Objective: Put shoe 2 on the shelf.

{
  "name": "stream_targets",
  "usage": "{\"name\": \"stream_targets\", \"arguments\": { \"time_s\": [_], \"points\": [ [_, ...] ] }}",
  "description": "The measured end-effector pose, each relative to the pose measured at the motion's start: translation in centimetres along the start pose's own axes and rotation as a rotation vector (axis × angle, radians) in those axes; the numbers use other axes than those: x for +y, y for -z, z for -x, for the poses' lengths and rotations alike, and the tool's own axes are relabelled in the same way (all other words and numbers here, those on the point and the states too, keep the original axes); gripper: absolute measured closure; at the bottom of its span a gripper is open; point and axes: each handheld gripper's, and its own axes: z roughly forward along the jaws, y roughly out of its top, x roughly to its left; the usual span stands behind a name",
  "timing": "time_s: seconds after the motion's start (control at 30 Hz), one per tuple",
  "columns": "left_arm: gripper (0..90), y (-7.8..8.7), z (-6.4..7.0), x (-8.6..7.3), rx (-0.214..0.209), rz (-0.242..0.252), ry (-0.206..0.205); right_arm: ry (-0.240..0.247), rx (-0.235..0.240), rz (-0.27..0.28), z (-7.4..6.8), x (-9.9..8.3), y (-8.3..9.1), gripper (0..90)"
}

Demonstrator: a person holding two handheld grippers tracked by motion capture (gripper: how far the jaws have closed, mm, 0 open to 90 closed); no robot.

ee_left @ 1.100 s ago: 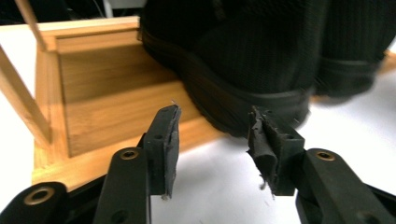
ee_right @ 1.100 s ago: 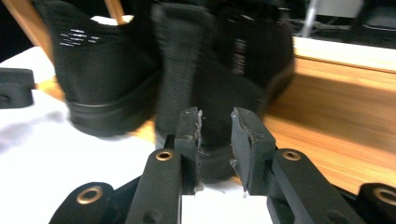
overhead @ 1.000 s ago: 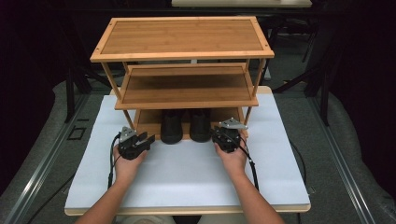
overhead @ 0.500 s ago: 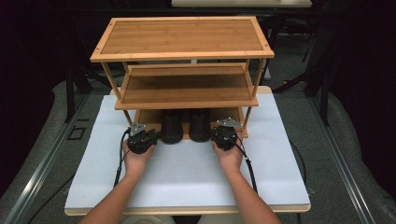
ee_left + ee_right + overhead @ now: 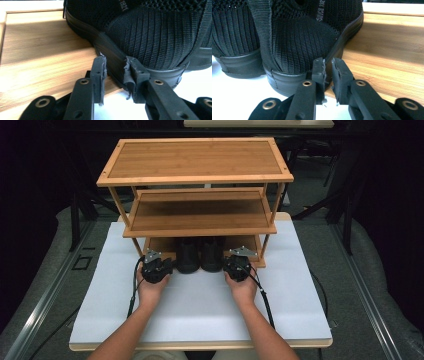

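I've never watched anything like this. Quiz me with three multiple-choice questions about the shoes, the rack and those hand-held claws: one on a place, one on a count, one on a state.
1. Where do the black knitted ankle shoes stand?
A. on the top shelf
B. on the bottom shelf of the bamboo rack
C. on the floor

2. How many shelves does the rack have?
A. two
B. three
C. five

3. How do the jaws of the left gripper stand?
A. apart, a gap between them, at the left shoe's sole
B. clamped on a cable
C. folded away

Answers:
1 B, the high view shows them under the middle shelf.
2 B, top, middle and bottom boards show.
3 A, the left gripper view shows the gap at the sole edge; the right gripper is nearly shut by the other shoe.
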Motion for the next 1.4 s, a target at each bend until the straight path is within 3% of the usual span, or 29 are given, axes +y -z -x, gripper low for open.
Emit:
{"name": "stream_targets", "arguments": {
  "time_s": [0.1, 0.23, 0.57, 0.67, 0.87, 1.1, 1.4],
  "points": [
    [71.6, -0.1, 0.1, 0.0, 0.009, 0.006, -0.001, -0.001, -0.005, 0.016, -0.2, 0.0, -0.2, 82.7],
    [72.2, -0.4, -0.2, 0.0, 0.018, 0.018, 0.02, -0.005, -0.011, -0.002, -0.4, 0.1, -0.3, 83.4],
    [67.1, -0.3, -0.7, -0.1, 0.0, 0.018, 0.045, -0.004, -0.012, 0.001, -0.3, 0.1, -0.3, 77.9],
    [65.8, -0.2, -0.7, 0.0, -0.01, 0.01, 0.039, 0.013, -0.024, 0.01, -0.5, 0.1, -0.3, 77.8],
    [63.4, 0.3, -0.5, 0.2, -0.025, 0.018, 0.033, 0.016, -0.001, 0.007, -0.4, 0.3, 0.2, 73.8],
    [60.8, 1.6, -0.4, 0.6, -0.045, 0.036, 0.004, 0.023, 0.011, 0.004, -0.3, 0.5, 1.1, 71.2],
    [55.2, 5.1, -1.3, 0.1, -0.076, 0.053, 0.004, 0.039, 0.027, -0.008, 0.5, -0.4, 4.4, 64.7]
  ]
}}
